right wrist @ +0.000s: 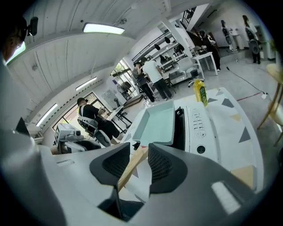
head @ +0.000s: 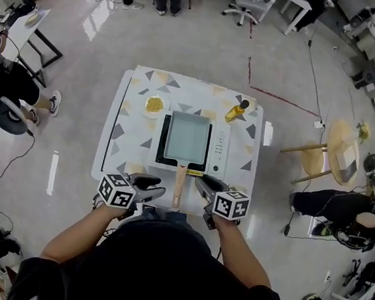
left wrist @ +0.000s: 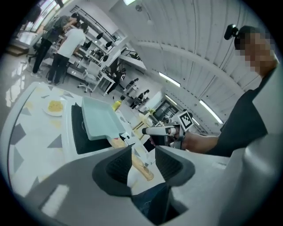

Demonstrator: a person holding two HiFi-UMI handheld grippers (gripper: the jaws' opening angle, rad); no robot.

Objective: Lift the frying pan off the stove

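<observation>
A pale-green rectangular frying pan (head: 187, 138) (left wrist: 99, 118) (right wrist: 157, 121) rests on the black-topped white stove (head: 217, 149) (left wrist: 81, 137) (right wrist: 194, 128). Its wooden handle (head: 179, 186) (left wrist: 142, 168) (right wrist: 128, 173) points toward me. My left gripper (head: 154, 188) (left wrist: 143, 156) hovers open just left of the handle's end. My right gripper (head: 204, 186) (right wrist: 139, 159) is open just right of it and also shows in the left gripper view (left wrist: 148, 131). In each gripper view the handle appears through the gap between the jaws, with nothing gripped.
A plate of yellow food (head: 155, 104) (left wrist: 55, 107) and a yellow oil bottle (head: 237, 110) (right wrist: 200, 92) stand behind the stove on the patterned table (head: 127, 130). A round wooden stool (head: 342, 150) is at the right; people and chairs ring the room.
</observation>
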